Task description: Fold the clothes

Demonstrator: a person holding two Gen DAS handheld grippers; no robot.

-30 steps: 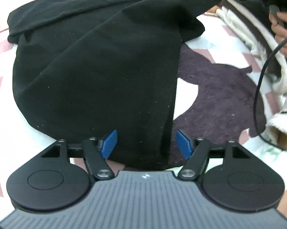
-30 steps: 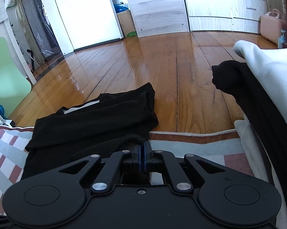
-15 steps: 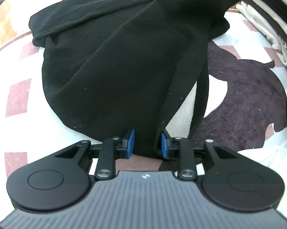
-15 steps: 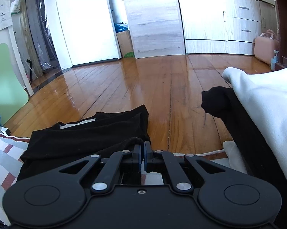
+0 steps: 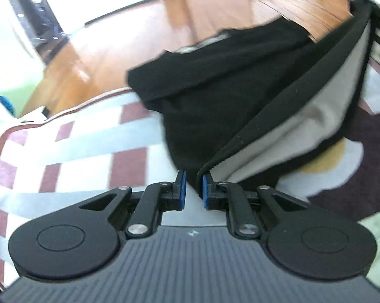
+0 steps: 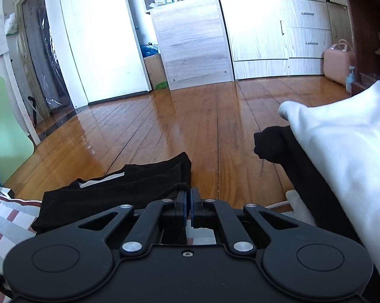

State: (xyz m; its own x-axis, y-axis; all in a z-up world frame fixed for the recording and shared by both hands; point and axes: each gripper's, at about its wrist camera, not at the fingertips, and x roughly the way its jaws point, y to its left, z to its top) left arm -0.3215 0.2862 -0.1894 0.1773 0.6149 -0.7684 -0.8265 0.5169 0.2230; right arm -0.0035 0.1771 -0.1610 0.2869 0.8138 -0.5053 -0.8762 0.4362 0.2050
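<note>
Two views show our grippers at work on one black garment (image 5: pixel 210 96), which lies partly on a checked rug (image 5: pixel 71 151) and partly on the wooden floor (image 5: pixel 144 35) beyond the rug's far edge.

From the left wrist view, our left gripper (image 5: pixel 192 189) has its blue pads (image 5: pixel 181 189) narrowed around a fold at the garment's near corner. A small gap shows between the pads, and the cloth fills only the right part of it, against the right pad. We cannot tell whether the pinch is firm. From that corner a black hem runs up and to the right, raised off the rug, with a pale grey inner side (image 5: pixel 303 116) showing under it. The view is blurred.

From the right wrist view, our right gripper (image 6: pixel 190 207) has its pads pressed together on an edge of the garment (image 6: pixel 129 184), which spreads to the left of the gripper over the rug's (image 6: pixel 10 214) edge and onto the floor (image 6: pixel 190 116). A white strip (image 6: pixel 101 179) shows at its neckline. To the right of the gripper a white cloth (image 6: pixel 346 146) lies over a dark one (image 6: pixel 276 144)
</note>
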